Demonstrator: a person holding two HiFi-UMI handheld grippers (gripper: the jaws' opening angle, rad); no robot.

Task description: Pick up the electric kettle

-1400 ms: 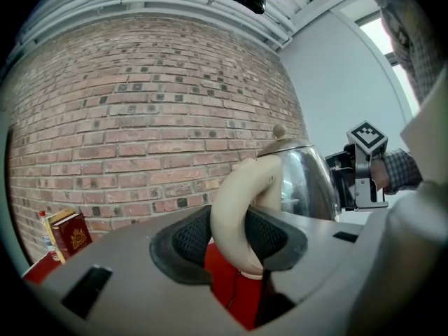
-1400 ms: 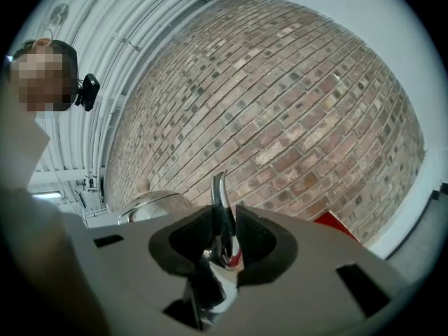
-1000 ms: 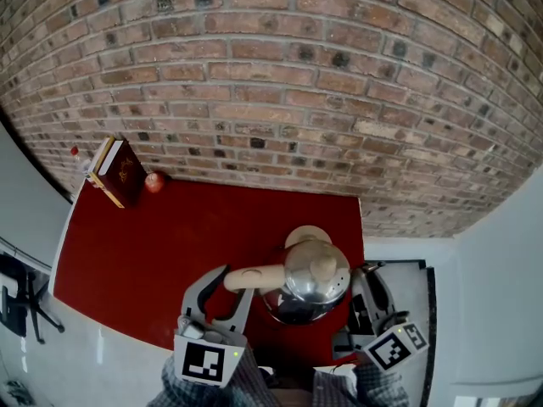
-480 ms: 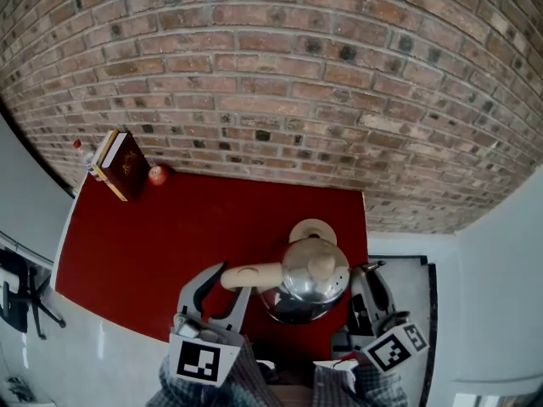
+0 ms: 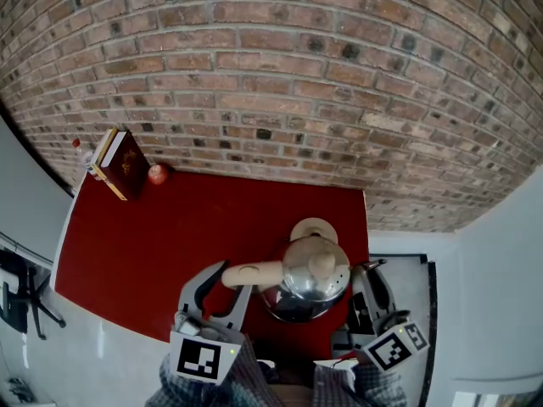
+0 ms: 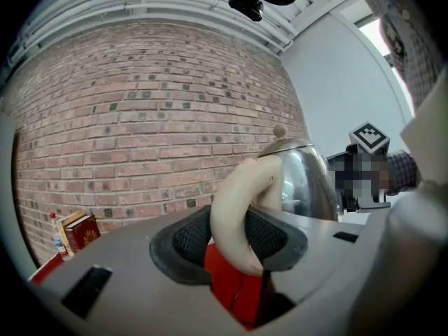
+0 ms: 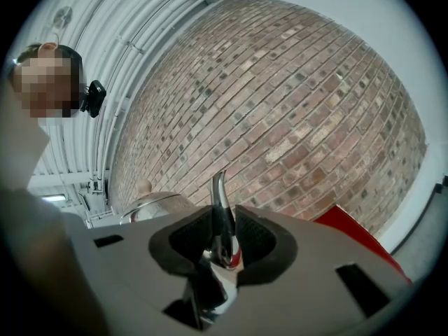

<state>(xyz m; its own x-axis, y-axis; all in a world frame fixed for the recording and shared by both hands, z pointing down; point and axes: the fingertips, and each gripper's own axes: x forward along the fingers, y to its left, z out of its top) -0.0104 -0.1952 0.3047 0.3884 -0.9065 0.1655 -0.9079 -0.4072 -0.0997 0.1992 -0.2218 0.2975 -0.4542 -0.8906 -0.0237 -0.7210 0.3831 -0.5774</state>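
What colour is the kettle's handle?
Cream. The handle shows best in the left gripper view.

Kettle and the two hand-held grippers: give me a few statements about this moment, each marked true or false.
1. The left hand-held gripper is closed on the cream handle. True.
2. The right hand-held gripper has nothing between its jaws. False: the chrome spout stands between them, gripped.
3. The kettle has a matte black body. False: the body is shiny metal with a cream knob on the lid.
4. A book stands at the far left corner of the red table, by the brick wall. True.
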